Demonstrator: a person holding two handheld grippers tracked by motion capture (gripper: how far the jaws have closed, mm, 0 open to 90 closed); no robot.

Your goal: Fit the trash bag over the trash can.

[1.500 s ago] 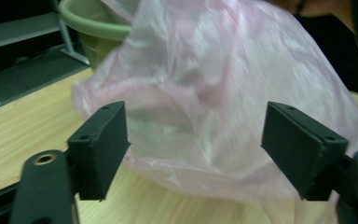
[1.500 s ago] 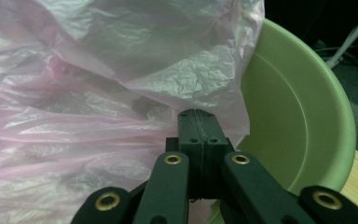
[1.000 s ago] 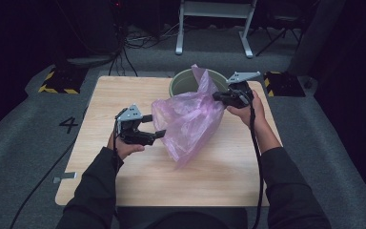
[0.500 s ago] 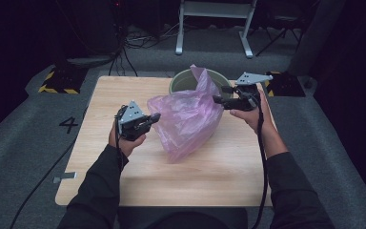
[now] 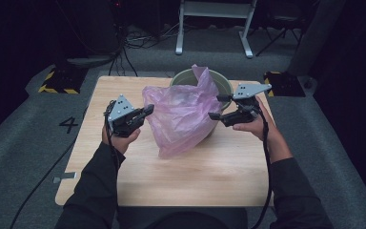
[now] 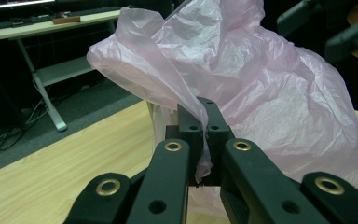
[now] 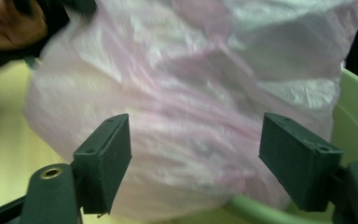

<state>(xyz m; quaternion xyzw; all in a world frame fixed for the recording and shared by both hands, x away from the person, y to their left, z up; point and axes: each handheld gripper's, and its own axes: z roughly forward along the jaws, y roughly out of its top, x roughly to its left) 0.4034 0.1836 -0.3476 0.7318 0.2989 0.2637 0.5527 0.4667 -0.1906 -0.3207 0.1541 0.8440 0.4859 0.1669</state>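
Note:
A thin pink plastic bag (image 5: pixel 183 117) billows over the near side of a pale green bin (image 5: pixel 221 83) on the wooden table (image 5: pixel 181 179). My left gripper (image 5: pixel 147 110) is shut on the bag's left edge; in the left gripper view the film (image 6: pixel 205 154) is pinched between the black jaws, the bag (image 6: pixel 270 93) rising behind. My right gripper (image 5: pixel 218 107) stands open at the bag's right side, near the bin's rim. In the right gripper view its jaws stand wide apart with the bag (image 7: pixel 191 107) just ahead and the green rim (image 7: pixel 354 121) at right.
The bin stands at the table's far edge, right of centre. Bare tabletop lies in front of the bag. Beyond the table are a white metal stand (image 5: pixel 214 24), cables (image 5: pixel 138 38) on the grey floor and yellow-black striped blocks (image 5: pixel 57 81).
The right gripper has let go of the bag and now stands open. The left gripper has lifted and pulled the bag's edge leftward, spreading it over the bin.

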